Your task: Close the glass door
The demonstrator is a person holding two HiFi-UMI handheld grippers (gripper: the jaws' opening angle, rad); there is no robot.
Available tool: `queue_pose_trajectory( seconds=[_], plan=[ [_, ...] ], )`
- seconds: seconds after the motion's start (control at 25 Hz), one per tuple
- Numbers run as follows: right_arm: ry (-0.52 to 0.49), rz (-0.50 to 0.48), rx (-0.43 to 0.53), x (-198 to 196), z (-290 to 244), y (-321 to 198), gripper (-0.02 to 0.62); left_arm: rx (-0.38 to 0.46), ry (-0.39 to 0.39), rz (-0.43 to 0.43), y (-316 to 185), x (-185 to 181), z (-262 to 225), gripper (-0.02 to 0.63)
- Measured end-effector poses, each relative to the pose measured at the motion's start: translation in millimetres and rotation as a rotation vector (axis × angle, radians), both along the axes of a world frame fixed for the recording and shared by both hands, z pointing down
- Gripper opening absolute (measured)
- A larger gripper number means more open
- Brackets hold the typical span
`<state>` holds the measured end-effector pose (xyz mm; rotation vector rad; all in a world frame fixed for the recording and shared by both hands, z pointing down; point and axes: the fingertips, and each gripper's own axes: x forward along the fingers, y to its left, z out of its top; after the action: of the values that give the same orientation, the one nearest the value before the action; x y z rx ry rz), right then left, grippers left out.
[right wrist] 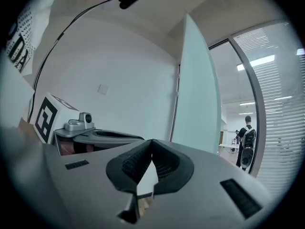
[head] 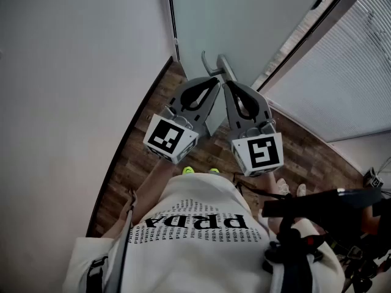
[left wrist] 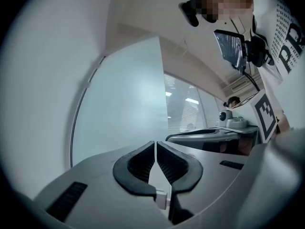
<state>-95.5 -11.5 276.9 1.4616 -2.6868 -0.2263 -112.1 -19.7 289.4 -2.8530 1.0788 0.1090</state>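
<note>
The frosted glass door (head: 244, 17) stands open ahead of me, with its edge toward me and a metal lever handle (head: 215, 66) on it. My left gripper (head: 215, 82) and right gripper (head: 226, 86) point side by side at the door, their tips just below the handle. Whether either touches it I cannot tell. In the left gripper view the door (left wrist: 124, 104) fills the middle and the left gripper (left wrist: 156, 144) is shut on nothing. In the right gripper view the door (right wrist: 195, 89) rises just right of centre, and the right gripper (right wrist: 151, 142) is also shut and empty.
A white wall (head: 73, 72) runs along the left, with dark wood floor (head: 140, 145) below it. A glass partition with blinds (head: 348, 84) stands to the right. Beyond the doorway a person with a backpack (right wrist: 246, 142) stands far off.
</note>
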Motion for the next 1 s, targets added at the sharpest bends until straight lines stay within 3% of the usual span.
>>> queue_pose_trajectory(
  seconds=[0.52, 0.84, 0.96, 1.0],
  plan=[
    [0.024, 0.027, 0.023, 20, -3, -2, -0.002, -0.002, -0.005, 0.014, -1, 22, -6, 0.018],
    [0.137, 0.288, 0.126, 63, -18, -10, 0.000, -0.007, -0.011, 0.014, -1, 24, -4, 0.018],
    [0.096, 0.322, 0.122, 75, -22, -24, 0.013, -0.008, -0.019, 0.013, -1, 24, 0, 0.018],
    [0.076, 0.333, 0.124, 79, -23, -31, 0.059, -0.009, -0.019, 0.016, -1, 25, 0, 0.018]
  ],
)
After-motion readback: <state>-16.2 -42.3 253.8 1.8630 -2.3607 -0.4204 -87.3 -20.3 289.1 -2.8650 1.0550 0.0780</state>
